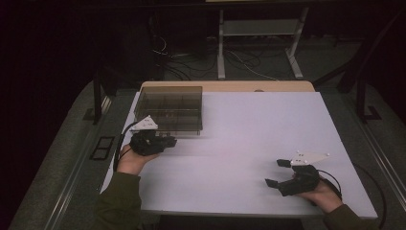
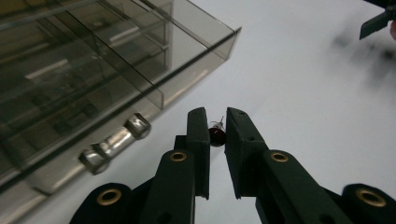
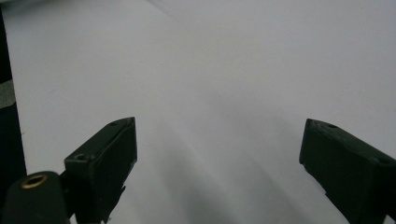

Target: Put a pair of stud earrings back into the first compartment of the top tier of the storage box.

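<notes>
Right now a tiny dark red bead-like piece with a thin wire end is sitting pinched between the two black jaws of the left gripper, which are standing nearly together and pressing on it from both sides. What exactly the piece is, I cannot tell. It is hanging just beside the front corner of a smoky clear plastic compartment box, whose lid is showing two clear latches in the left gripper view. In the high view, the left gripper is hovering just in front of that box at the left rear part of the white desk. Well apart, near the front right edge, the right gripper is holding its jaws wide apart with nothing between them.
</notes>
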Motion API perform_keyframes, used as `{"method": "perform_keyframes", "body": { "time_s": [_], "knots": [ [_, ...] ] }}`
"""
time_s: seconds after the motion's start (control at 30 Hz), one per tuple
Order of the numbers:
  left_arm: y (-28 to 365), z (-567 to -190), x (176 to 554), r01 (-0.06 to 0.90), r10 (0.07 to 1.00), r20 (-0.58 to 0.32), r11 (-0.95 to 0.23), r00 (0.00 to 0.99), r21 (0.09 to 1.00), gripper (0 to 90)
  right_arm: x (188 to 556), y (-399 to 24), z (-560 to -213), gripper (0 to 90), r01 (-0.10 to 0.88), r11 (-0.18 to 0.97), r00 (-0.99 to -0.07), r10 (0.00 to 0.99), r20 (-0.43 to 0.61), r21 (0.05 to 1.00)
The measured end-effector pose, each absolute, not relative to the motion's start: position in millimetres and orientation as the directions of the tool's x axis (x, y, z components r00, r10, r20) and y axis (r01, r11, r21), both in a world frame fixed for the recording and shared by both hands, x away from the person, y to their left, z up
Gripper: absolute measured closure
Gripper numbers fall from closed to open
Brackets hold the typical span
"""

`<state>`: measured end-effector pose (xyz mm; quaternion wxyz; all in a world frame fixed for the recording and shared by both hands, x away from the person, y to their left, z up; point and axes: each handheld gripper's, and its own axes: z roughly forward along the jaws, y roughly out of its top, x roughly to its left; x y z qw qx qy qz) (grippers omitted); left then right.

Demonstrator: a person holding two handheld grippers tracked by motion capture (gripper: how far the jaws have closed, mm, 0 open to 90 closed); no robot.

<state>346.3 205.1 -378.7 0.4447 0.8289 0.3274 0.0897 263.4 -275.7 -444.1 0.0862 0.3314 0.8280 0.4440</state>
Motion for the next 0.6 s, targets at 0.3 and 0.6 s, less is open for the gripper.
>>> {"method": "perform_keyframes", "body": {
  "time_s": [0.3, 0.6],
  "knots": [
    [225.3, -357.3, 351.0, 0.446, 0.664, -0.117, -0.351, 0.739, 0.824, 79.3, 263.7, -275.5, -444.2, 10.6, 0.474, 0.384, -0.764, 0.627, 0.153, 0.793],
    [245.5, -349.5, 368.1, 0.467, 0.733, -0.091, -0.328, 0.674, 0.822, 79.3, 265.1, -276.0, -444.6, 10.6, 0.474, 0.380, -0.766, 0.623, 0.160, 0.794]
  ]
}}
